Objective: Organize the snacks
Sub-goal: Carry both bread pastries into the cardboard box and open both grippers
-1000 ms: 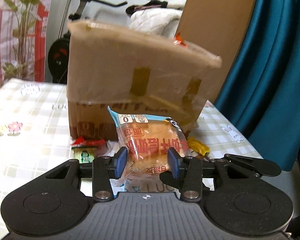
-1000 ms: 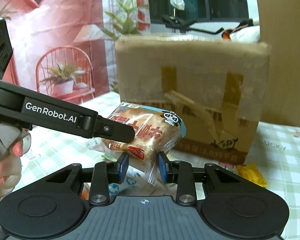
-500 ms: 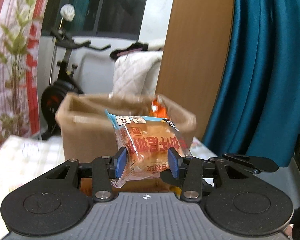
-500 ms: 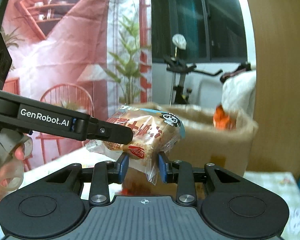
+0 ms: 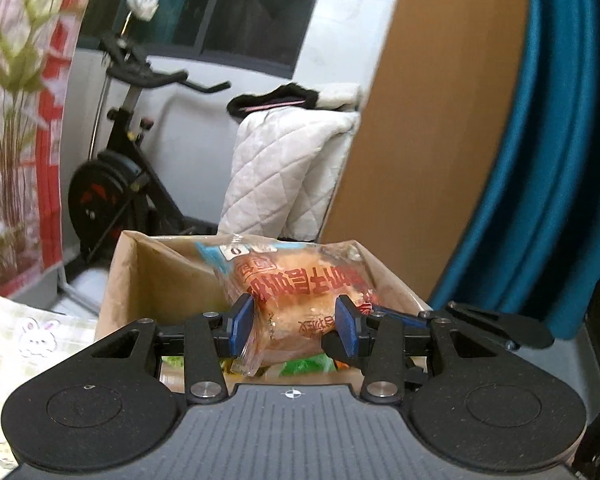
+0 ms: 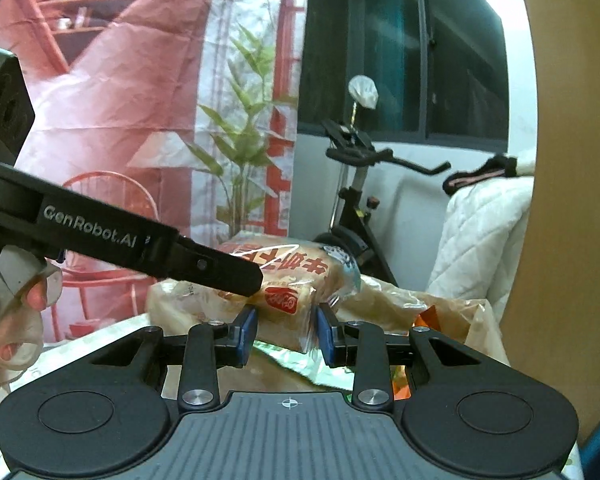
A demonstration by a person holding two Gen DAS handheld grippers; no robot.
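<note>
Both hand-held grippers, left (image 5: 295,322) and right (image 6: 287,330), pinch one bread packet (image 5: 300,296) above the cardboard box (image 5: 140,272). Some snacks already inside; release pending.

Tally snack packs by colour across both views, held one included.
Clear pack with red print (bread pack, held by left gripper and right gripper): 1
Green pack in cardboard box: 1
Orange pack in box: 1
Total: 3

Box (image 5: 160,276) mouth open; bread pack (image 5: 300,292) fills both jaws.
</note>
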